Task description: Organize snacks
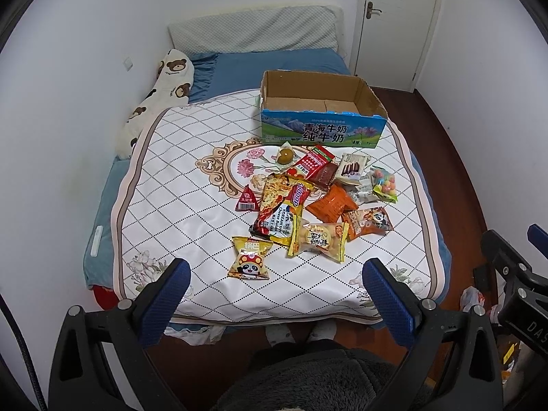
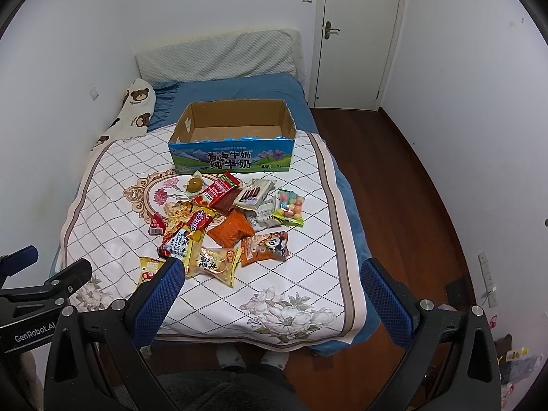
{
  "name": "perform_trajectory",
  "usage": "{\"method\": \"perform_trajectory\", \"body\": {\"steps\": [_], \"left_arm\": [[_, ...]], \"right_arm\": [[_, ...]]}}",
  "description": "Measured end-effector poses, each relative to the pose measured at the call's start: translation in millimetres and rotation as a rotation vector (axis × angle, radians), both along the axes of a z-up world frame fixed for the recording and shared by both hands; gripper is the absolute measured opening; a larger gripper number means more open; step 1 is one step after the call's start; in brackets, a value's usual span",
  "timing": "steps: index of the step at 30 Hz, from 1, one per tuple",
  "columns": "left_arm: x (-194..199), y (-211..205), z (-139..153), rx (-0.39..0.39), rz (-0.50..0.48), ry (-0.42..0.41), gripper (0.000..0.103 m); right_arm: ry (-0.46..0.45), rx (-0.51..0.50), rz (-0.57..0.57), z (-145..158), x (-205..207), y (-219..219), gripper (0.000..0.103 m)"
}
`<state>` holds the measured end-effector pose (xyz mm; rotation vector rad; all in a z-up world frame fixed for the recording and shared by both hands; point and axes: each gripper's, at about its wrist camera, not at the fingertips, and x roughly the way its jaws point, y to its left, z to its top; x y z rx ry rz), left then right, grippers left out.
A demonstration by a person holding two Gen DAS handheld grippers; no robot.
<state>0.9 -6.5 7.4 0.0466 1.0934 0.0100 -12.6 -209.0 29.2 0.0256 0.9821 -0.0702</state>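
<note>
Left gripper: blue-padded fingers spread wide, nothing between them, held above the near edge of the bed. Right gripper: likewise spread and empty, over the same near edge.

Just beyond the left gripper, nearest of the pile, a yellow panda snack bag, lying whole and clear in the left wrist view; in the right wrist view half hidden behind the right gripper's left finger. Next to it, toward the cardboard box, a yellow bun packet and a long noodle packet lying slantwise. Left of the noodle packet, apart from the heap, a small red triangular packet. Right of the noodle packet, an orange bag and an orange panda bag. Closer to the box, a red packet, a white biscuit packet, a clear bag of coloured candy balls and a wrapped round brown sweet.

Box itself open-topped, empty, blue-sided, on the quilted white cover at the far right of the snack pile.

Seen only from the left wrist: part of the right gripper at the right edge. Seen only from the right wrist: the left gripper's body at the left edge, more wooden floor. Both views: a white door beyond the box, socked feet below the bed's edge.
</note>
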Motion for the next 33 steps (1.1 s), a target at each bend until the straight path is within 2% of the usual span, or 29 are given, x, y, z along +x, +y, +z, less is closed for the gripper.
{"method": "perform_trajectory", "body": {"steps": [15, 18, 22, 26, 29, 33], "left_arm": [[3, 3, -4, -0.016, 0.014, 0.003, 0.103], [17, 13, -14, 0.013, 0.045, -0.022, 0.103], [50, 30, -45, 0.091, 0.07, 0.003, 0.103], [90, 45, -92, 0.152, 0.05, 0.074, 0.103], [121, 51, -131, 0.214, 0.005, 0.144, 0.103], [151, 58, -173, 0.287, -0.041, 0.217, 0.103]], "right_arm": [[0.009, 0.004, 0.006, -6, 1, 4, 0.103], [0.022, 0.018, 0.006, -18, 9, 4, 0.103], [0.068, 0.06, 0.029, -51, 34, 8, 0.103], [0.155, 0.099, 0.065, -106, 78, 20, 0.103], [0.237, 0.103, 0.173, -155, 112, 41, 0.103], [0.352, 0.02, 0.371, -223, 143, 81, 0.103]]}}
